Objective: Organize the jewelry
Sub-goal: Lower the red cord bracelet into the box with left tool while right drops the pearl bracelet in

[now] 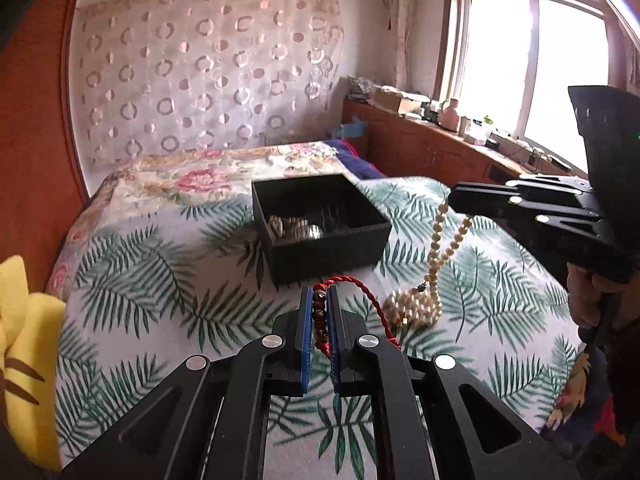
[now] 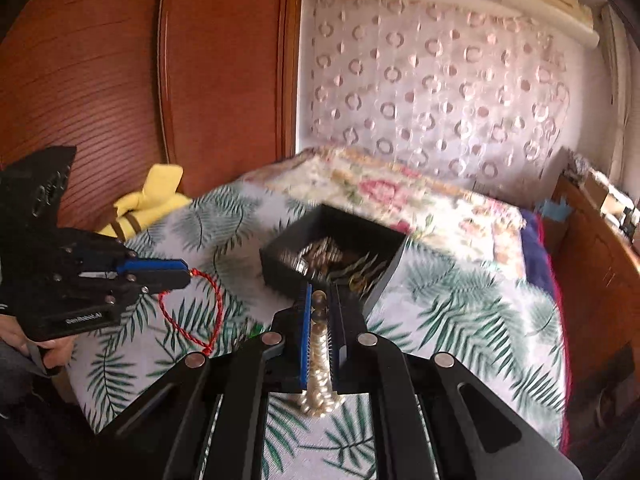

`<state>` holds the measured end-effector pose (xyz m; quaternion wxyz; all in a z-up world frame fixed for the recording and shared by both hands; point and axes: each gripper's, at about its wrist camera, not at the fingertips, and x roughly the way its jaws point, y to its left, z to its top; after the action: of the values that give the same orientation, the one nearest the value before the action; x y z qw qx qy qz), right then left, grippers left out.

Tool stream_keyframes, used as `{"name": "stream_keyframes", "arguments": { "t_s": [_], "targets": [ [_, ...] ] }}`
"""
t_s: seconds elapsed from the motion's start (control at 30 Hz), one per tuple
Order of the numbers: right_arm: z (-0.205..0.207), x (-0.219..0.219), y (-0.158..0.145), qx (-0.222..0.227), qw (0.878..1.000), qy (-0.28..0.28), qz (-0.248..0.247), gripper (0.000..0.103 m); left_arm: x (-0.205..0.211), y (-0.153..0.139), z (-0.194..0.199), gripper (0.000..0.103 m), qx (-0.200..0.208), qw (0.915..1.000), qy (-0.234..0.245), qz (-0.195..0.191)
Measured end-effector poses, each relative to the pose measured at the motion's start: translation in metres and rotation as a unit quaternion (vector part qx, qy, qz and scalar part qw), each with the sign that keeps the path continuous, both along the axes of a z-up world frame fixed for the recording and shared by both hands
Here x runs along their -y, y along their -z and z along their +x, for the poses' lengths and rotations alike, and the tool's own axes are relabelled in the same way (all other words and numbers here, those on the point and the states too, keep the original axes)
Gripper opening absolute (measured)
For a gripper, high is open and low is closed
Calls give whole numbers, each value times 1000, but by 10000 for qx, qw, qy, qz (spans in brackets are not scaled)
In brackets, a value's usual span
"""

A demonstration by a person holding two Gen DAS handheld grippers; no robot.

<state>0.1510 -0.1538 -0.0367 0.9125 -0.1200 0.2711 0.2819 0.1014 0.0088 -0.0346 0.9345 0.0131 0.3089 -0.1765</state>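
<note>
My left gripper (image 1: 320, 294) is shut on a red cord bracelet (image 1: 362, 294) with dark beads, held above the leaf-print bedspread (image 1: 140, 264). In the right wrist view the same left gripper (image 2: 187, 273) shows at the left with the red bracelet (image 2: 218, 312) dangling in a loop. My right gripper (image 2: 319, 300) is shut on a pearl necklace (image 2: 320, 384); from the left wrist view that right gripper (image 1: 454, 200) lifts the pearl necklace (image 1: 434, 252), whose lower coil still rests on the bed. An open black box (image 1: 332, 252) with jewelry inside stands just beyond both grippers.
A yellow plush toy (image 2: 156, 196) lies at the bed's left edge beside a wooden wardrobe (image 2: 120, 80). A floral quilt (image 1: 208, 176) covers the far bed. A cluttered wooden counter (image 1: 440, 136) runs under the window at the right. A hand (image 1: 592, 300) holds the right gripper.
</note>
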Motion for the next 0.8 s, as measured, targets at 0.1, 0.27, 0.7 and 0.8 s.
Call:
{"name": "stream_keyframes", "arguments": {
  "t_s": [0.1,0.27,0.7,0.8],
  "targets": [
    [2,1,-20,236,9997,42,-16,8,1,-10,7,6,99,9999,3,16],
    [8,3,-46,498,9987,72,12,8,2,-23,20,6,242,9997,-20,67],
    [32,-10,-106,1024,9947,68,-8,8,4,-44,55,6,433,9988,-139,192],
    [42,-15,-115,1064,9942,142,-115,8,2,-46,66,6,425,9987,-195,205]
  ]
}}
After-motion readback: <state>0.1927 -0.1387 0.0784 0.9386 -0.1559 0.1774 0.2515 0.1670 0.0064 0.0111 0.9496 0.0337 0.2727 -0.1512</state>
